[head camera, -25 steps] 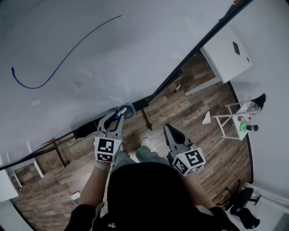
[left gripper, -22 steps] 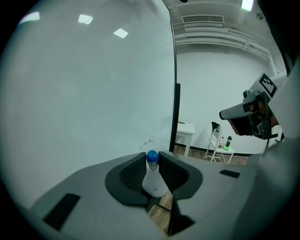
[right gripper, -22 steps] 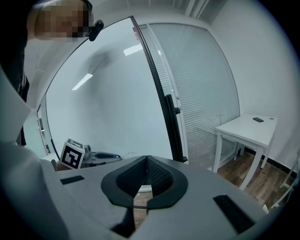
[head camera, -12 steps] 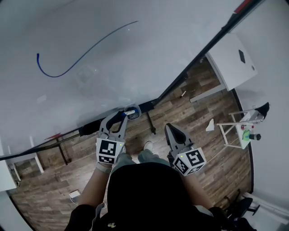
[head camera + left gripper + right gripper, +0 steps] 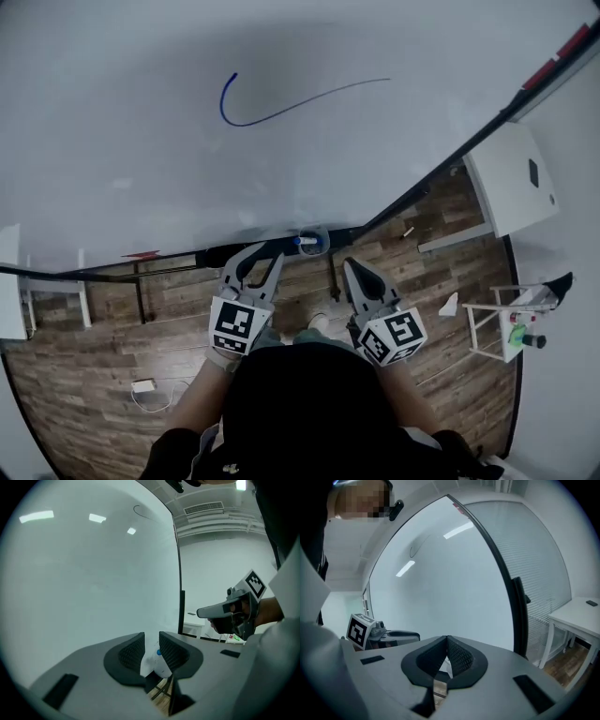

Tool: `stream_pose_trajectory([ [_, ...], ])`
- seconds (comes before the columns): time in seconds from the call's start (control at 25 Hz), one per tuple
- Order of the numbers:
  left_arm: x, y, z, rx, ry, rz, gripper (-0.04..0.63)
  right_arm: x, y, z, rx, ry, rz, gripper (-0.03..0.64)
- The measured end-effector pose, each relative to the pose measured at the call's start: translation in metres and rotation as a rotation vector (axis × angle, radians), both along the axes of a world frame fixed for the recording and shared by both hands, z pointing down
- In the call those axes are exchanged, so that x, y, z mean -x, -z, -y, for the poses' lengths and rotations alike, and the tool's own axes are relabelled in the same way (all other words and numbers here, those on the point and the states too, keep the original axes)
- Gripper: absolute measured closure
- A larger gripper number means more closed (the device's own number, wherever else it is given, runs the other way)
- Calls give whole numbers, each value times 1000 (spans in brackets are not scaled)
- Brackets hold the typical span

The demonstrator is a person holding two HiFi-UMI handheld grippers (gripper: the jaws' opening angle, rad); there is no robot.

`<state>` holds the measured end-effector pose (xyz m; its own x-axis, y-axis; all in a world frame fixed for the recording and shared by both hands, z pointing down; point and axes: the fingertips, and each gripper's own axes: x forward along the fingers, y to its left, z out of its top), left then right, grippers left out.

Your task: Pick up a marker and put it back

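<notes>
A blue marker (image 5: pixel 306 242) stands in a small round holder (image 5: pixel 317 240) at the whiteboard's lower edge. My left gripper (image 5: pixel 261 255) is open just left of that holder, nothing between its fingers. In the left gripper view the holder (image 5: pixel 160 666) with the marker's blue end (image 5: pixel 159 652) shows through the gap of the left gripper (image 5: pixel 151 644). My right gripper (image 5: pixel 352 266) hangs a little to the right of the holder, shut and empty; in the right gripper view the right gripper (image 5: pixel 447 641) has its pads touching.
The whiteboard (image 5: pixel 141 159) bears a blue curved line (image 5: pixel 281 111) and stands on a dark frame (image 5: pixel 141 281) over wooden floor. A white table (image 5: pixel 516 178) is at right, a small stand with bottles (image 5: pixel 514 328) below it. A white adapter (image 5: pixel 142 386) lies on the floor.
The left gripper held the blue marker a second ago; it has let it go into the holder and opened. The head view has swung, shifting the board and curve rightward.
</notes>
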<state>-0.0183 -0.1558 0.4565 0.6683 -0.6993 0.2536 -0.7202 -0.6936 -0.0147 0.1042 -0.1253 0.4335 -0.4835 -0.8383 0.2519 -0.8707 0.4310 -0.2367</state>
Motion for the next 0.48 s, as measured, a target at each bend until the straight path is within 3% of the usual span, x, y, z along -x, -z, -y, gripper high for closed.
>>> stream_pose_trajectory([
  [0.48, 75, 15, -23, -12, 181, -4, 497, 83, 13, 10, -34, 225, 3, 589],
])
